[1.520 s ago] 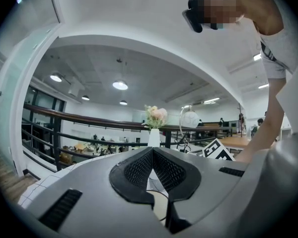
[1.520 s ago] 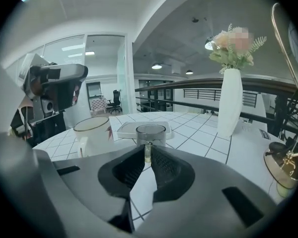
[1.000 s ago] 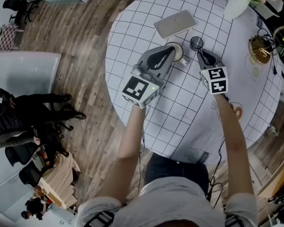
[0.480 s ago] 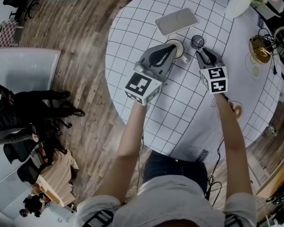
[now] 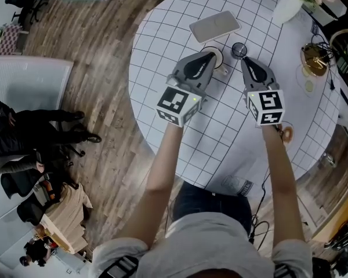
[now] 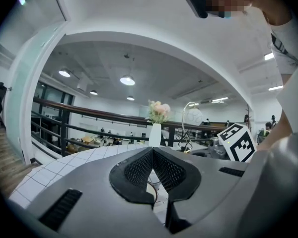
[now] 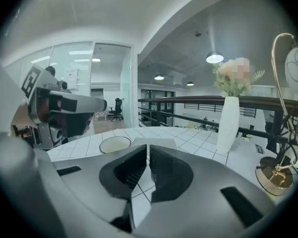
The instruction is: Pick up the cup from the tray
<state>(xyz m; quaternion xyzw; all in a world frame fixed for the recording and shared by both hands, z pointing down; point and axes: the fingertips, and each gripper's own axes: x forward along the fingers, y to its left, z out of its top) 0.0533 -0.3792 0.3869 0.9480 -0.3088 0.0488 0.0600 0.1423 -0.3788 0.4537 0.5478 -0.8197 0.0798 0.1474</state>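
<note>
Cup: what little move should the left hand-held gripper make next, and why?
Probably open its jaws. The left hand-held gripper is shut, its tip over the cup, which stands on the table beside the tray. Shut jaws cannot take it.

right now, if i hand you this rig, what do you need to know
Left claw: shut, nothing gripped, its tip poised over the cup.
Right claw: jaws closing, only a narrow gap, with just tablecloth showing between them.
Cup: stands on the table beside the tray, not on it; the tray holds nothing.
Done: neither claw holds the cup.
Left: open a claw, probably the left one since it is nearest, close it on the cup and lift.
</note>
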